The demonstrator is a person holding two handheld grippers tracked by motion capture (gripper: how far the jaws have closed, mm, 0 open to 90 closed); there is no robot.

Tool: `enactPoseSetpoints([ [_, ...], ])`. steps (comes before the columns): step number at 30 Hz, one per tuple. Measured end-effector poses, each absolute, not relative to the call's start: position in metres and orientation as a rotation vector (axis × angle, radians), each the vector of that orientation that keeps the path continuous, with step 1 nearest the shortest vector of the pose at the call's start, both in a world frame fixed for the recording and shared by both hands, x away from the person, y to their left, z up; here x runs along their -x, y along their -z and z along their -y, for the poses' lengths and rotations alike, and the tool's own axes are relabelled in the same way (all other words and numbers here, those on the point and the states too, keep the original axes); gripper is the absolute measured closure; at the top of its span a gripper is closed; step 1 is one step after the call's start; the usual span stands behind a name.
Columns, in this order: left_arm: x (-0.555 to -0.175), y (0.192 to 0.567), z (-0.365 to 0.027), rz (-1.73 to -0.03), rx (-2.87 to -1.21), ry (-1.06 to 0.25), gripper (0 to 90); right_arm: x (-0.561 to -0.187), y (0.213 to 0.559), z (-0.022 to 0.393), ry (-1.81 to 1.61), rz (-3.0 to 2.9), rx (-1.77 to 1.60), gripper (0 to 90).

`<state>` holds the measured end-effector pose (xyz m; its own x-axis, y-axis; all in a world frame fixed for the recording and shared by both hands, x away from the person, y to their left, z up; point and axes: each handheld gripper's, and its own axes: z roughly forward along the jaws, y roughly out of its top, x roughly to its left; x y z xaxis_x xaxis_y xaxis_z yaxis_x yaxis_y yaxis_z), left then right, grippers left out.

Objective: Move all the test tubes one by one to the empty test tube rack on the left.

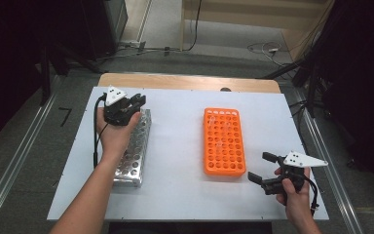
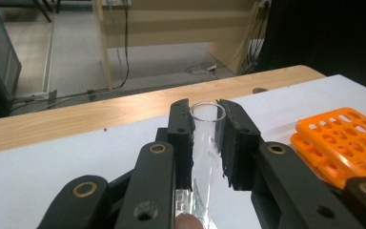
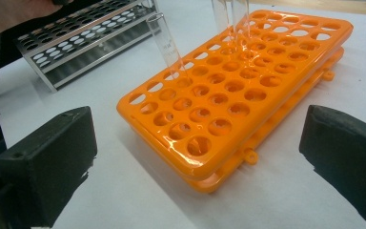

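Note:
A clear glass test tube point(image 2: 207, 143) stands upright between the jaws of my left gripper point(image 2: 208, 125), which is shut on it just below its rim. That left gripper point(image 1: 135, 101) hovers over the far end of a steel tube rack point(image 1: 135, 151) on the left of the white table. An orange tube rack point(image 1: 223, 141) lies in the middle; a tilted glass tube point(image 3: 167, 47) and two more tubes point(image 3: 230, 21) stand in its holes point(image 3: 228, 90). My right gripper point(image 1: 263, 168) is open near the orange rack's near right corner, its jaws empty.
The white table top point(image 1: 177, 146) lies on a wooden desk point(image 1: 185, 82). Cables point(image 1: 268, 48) run on the floor beyond. The steel rack point(image 3: 83, 36) also appears at the upper left of the right gripper view, with a hand above it.

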<state>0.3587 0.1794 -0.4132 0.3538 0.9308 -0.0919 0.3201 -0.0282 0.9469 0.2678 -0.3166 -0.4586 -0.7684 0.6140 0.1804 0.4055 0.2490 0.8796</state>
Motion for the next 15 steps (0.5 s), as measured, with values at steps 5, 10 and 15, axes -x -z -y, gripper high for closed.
enactPoseSetpoints([
  [5, -0.361, 0.417, -0.178, -1.172, -1.594, -0.735, 76.2, -0.267, 0.458, 0.317, -1.534, -2.315, -0.962, 0.0],
  [10, -0.362, 0.422, -0.178, -1.19, -1.616, -0.729, 76.2, -0.267, 0.459, 0.316, -1.532, -2.315, -0.963, 0.0],
  [15, -0.363, 0.428, -0.178, -1.226, -1.643, -0.71, 75.5, -0.268, 0.459, 0.316, -1.533, -2.318, -0.961, 0.0],
])
